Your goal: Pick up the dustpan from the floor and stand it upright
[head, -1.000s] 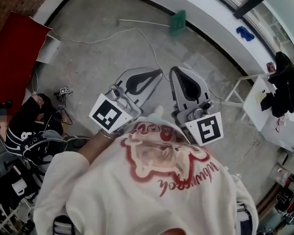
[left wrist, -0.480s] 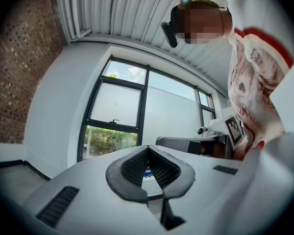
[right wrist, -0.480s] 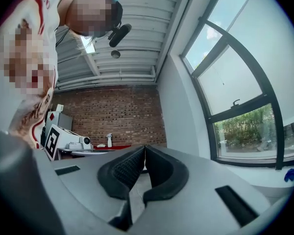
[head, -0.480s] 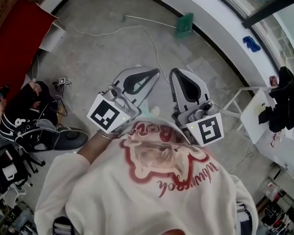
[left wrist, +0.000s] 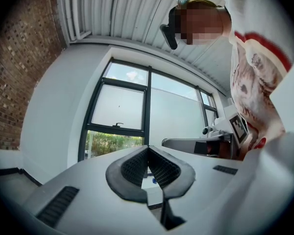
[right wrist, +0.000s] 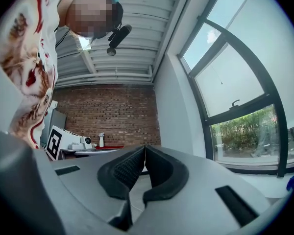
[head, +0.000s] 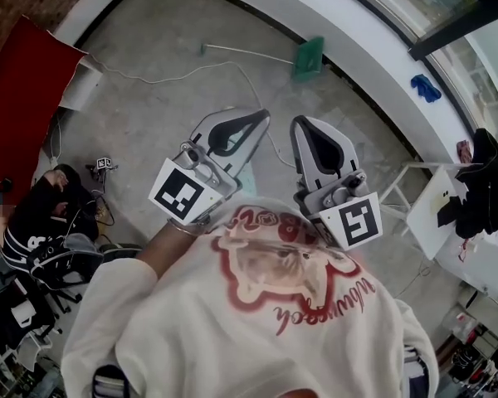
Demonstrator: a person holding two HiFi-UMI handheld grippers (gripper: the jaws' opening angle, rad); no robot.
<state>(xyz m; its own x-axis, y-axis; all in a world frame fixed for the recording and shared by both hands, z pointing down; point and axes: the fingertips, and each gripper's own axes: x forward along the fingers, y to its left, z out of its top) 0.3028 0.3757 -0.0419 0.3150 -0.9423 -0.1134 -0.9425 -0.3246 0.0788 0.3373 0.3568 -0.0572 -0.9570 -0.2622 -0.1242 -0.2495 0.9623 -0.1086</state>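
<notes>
- Pressing tip to tip, the jaws of the left gripper (left wrist: 148, 150) hold nothing. Only window glass and white wall show beyond the ribbed pads.
- The right gripper (right wrist: 144, 149) matches it, with its jaws fully together and empty, and a brick wall and a window ahead.
- In the head view both grippers sit side by side just in front of the person's cream sweatshirt (head: 266, 305). They point roughly level out over the floor rather than down at it.
- The green dustpan (head: 309, 58) lies on the grey floor (head: 166, 123), well ahead of both grippers. It is just beside the foot of the white wall (head: 357, 31), with its long pale handle (head: 249, 52) lying flat to the left.
- Over the last second the dustpan has slid a little lower in the head view and both grippers have shifted with the body. This reads as the person walking toward it, and the jaws have stayed closed throughout.
- This is judged as the approach: nothing is gripped and the pickup is not yet begun. A grasp will need the jaws spread and a gripper tipped down to the floor, and the thin handle looks the easier hold.
- A white cable (head: 174, 76) trails across the floor near the path, which is a possible snag.
</notes>
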